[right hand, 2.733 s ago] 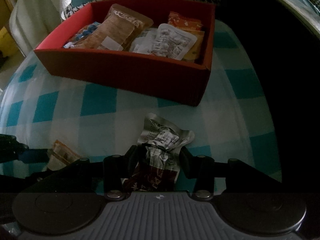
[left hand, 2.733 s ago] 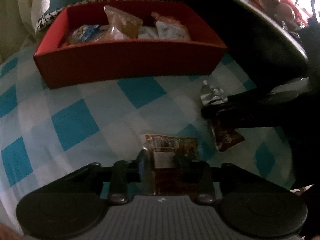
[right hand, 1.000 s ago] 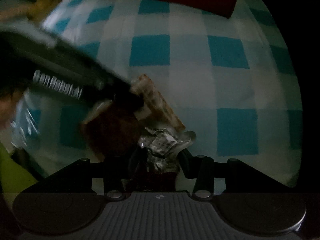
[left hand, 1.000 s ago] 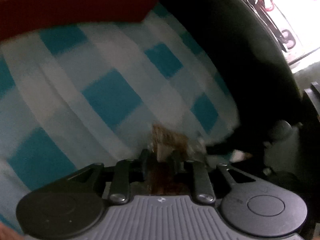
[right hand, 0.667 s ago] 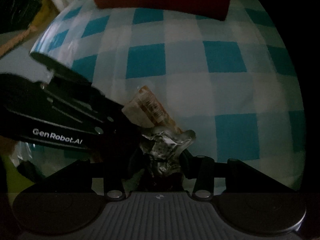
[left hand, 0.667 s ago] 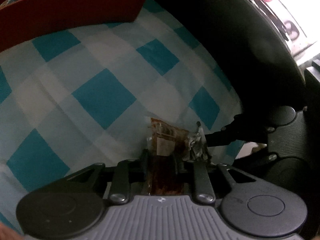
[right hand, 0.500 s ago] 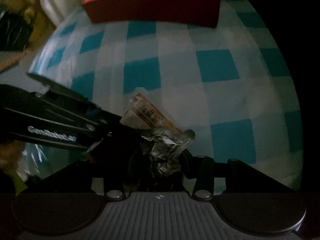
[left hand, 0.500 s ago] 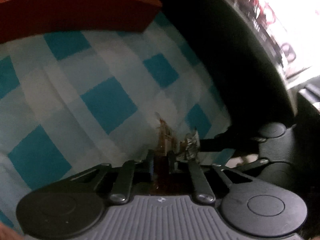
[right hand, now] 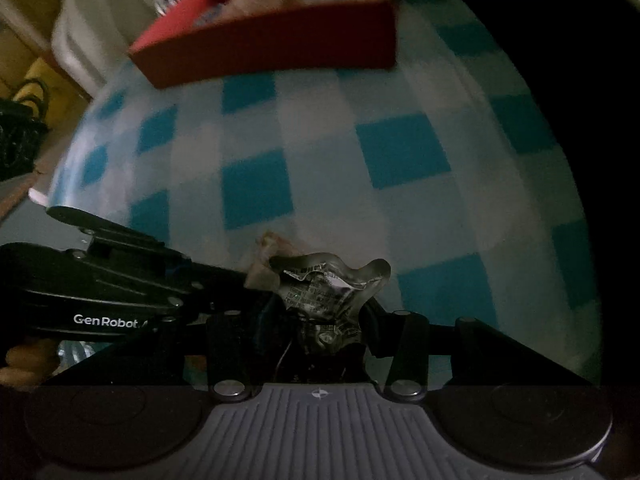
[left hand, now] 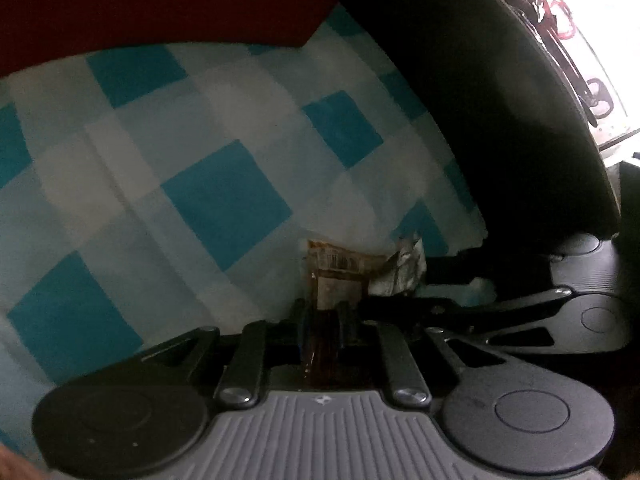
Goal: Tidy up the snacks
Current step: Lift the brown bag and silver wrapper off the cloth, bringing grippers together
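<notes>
My left gripper [left hand: 324,312] is shut on a brown snack packet [left hand: 334,276] and holds it above the checked cloth. My right gripper [right hand: 320,320] is shut on a crumpled silver snack packet [right hand: 324,284], which also shows in the left wrist view [left hand: 400,272] right beside the brown one. The two grippers are close together, side by side; the left one shows in the right wrist view [right hand: 120,280]. The red box [right hand: 280,36] with several snack packets stands at the far end of the cloth; its front wall shows in the left wrist view [left hand: 160,12].
A blue and white checked cloth [right hand: 360,160] covers the surface. A dark rounded edge [left hand: 480,100] runs along the right. White fabric [right hand: 88,20] and dark clutter [right hand: 20,132] lie off to the left.
Both grippers have lifted their packets off the cloth and come together. In the last half second both views tilted up, and the red box came further into the right wrist view.
</notes>
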`<state>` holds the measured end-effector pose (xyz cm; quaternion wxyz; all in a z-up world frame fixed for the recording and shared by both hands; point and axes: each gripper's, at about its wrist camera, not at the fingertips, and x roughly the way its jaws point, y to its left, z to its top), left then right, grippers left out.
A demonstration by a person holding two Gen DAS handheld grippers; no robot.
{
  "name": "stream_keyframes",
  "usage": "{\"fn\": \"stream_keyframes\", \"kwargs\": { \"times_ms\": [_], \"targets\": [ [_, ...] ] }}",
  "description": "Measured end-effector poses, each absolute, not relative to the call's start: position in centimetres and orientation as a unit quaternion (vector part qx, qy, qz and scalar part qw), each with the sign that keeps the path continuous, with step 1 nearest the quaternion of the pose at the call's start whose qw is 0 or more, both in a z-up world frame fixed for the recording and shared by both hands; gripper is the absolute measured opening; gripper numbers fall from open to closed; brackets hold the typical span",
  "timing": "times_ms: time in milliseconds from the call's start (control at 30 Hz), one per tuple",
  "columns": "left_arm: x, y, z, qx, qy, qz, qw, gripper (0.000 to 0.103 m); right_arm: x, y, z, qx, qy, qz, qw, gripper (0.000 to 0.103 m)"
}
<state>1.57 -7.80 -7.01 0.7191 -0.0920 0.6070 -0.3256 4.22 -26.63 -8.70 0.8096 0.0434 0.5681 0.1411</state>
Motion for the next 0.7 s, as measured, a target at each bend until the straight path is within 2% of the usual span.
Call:
{"fn": "stream_keyframes", "kwargs": {
  "times_ms": [200,400,700],
  "targets": [
    [1.4,-6.8,-7.8,-0.157,0.623,-0.321,0.696,0.007,4.5,-28.5,-9.6,0.11,0.579,0.142,0.795,0.056],
    [1.5,-5.4,-6.2,-0.196,0.604,-0.338,0.695,0.005,4.0,-31.8,-9.1,0.209,0.55,0.13,0.798,0.049],
    [0.7,-7.8,-8.3,-0.155,0.628,-0.338,0.684,0.009,4.7,-30.1,-9.7,0.172,0.569,0.132,0.794,0.049]
  ]
}}
